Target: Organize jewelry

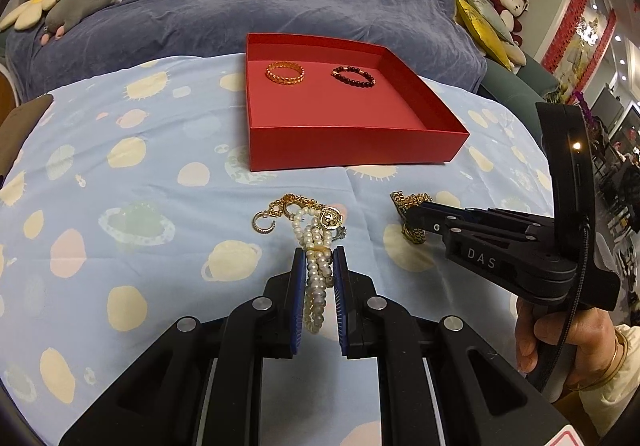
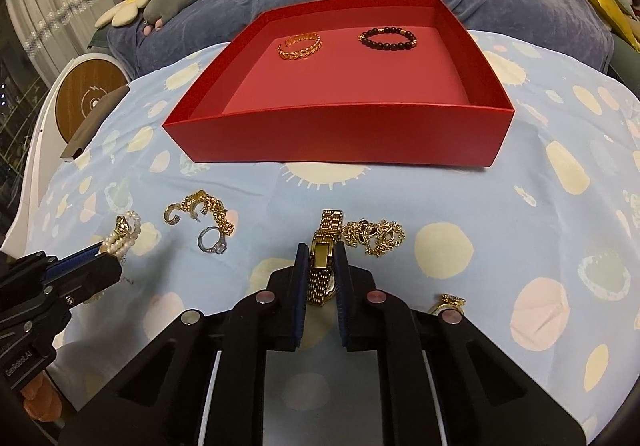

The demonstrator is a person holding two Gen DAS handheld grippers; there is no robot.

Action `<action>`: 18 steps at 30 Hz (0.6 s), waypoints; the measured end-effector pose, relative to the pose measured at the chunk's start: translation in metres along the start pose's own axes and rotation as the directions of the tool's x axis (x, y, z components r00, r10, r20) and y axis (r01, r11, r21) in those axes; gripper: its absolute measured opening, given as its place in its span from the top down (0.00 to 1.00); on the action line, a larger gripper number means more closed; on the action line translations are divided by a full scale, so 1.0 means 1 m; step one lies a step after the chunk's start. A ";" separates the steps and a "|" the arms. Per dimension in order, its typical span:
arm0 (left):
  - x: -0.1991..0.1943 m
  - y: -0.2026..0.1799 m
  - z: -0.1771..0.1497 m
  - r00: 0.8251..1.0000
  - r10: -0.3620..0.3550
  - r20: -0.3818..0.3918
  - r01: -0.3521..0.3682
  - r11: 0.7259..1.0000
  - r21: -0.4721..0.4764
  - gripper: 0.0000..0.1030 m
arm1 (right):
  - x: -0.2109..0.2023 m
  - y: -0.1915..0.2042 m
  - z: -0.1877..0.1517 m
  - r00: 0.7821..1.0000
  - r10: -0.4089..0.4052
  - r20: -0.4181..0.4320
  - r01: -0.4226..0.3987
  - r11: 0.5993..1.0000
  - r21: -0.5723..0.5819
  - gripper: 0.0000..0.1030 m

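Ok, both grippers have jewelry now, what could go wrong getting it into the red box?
The pearl bracelet, pinched in the left gripper, lies tangled with a gold chain and charms, which might drag along. The gold watch in the right gripper is clamped at its case; its band could swing and clip the red box wall.

Black right gripper (image 1: 412,220) marked "DAS", cable trailing; blue pads (image 1: 298,286), silver screws; hand (image 1: 560,342) wears gold bangles.
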State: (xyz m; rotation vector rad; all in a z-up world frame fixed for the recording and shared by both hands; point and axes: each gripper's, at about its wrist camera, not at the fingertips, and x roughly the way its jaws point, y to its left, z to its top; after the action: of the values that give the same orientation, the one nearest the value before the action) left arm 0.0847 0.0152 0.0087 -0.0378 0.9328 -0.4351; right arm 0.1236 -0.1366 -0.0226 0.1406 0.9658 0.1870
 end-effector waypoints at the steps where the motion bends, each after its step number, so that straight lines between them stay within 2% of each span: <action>1: 0.000 -0.001 0.001 1.000 0.002 0.000 -0.002 1.000 0.000 0.89 | -0.003 0.000 0.000 1.000 0.004 0.008 -0.004 1.000 -0.001 0.89; 12: 0.000 -0.017 0.017 1.000 -0.013 0.023 0.013 1.000 -0.015 0.89 | -0.057 -0.001 0.017 0.988 0.081 0.129 -0.084 0.996 0.013 0.90; 14: -0.001 -0.022 0.022 0.999 -0.021 0.034 0.021 1.000 -0.020 0.89 | -0.069 -0.003 0.021 0.983 0.096 0.154 -0.100 0.995 0.018 1.00; 18: -0.005 -0.029 0.035 0.998 -0.041 0.057 0.043 0.998 -0.035 0.89 | -0.090 -0.008 0.031 0.973 0.094 0.211 -0.099 0.995 0.016 1.00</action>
State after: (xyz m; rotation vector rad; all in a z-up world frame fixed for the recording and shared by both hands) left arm 0.0999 -0.0143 0.0403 -0.1023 0.8861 -0.4533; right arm 0.1005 -0.1655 0.0651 0.2276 0.7509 0.2436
